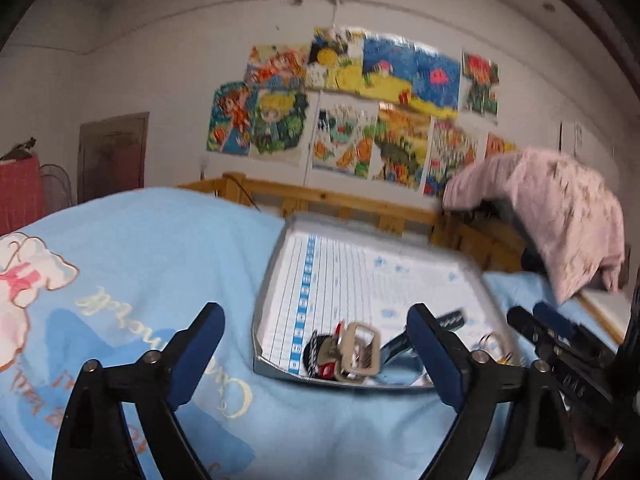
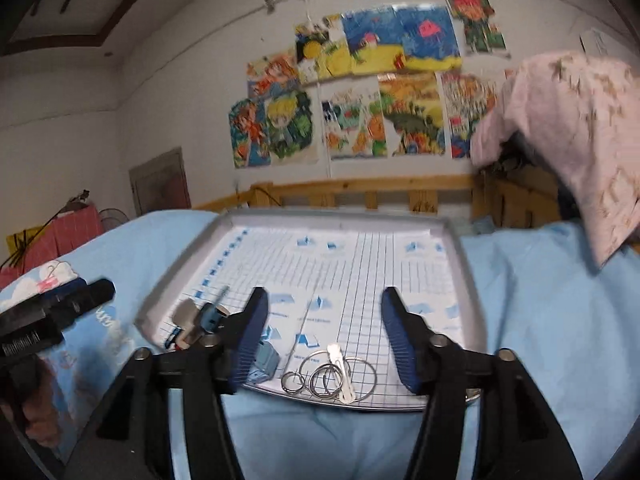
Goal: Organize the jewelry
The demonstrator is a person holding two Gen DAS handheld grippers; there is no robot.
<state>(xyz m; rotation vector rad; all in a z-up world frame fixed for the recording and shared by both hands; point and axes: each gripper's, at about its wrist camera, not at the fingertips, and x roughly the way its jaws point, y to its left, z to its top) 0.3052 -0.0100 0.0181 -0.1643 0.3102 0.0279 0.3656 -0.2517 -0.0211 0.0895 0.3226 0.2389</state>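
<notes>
Right wrist view alone shows the cluster of silver key rings (image 2: 329, 376) lying at the near edge of the shallow grey tray with gridded paper (image 2: 472, 280) on the blue bed, under the half-open, empty right tool (image 2: 323, 340); left wrist view shows a beige buckle charm (image 1: 358, 350) between the wide-open, empty left tool (image 1: 316, 344) fingers.

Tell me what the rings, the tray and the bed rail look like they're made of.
Rings: thin wire loops with a bright silvery sheen, likely steel.
Tray: dull grey raised rim, probably metal, maybe plastic; a printed paper grid lines its floor.
Bed rail: wood, orange-brown slats with a slightly glossy finish.
</notes>
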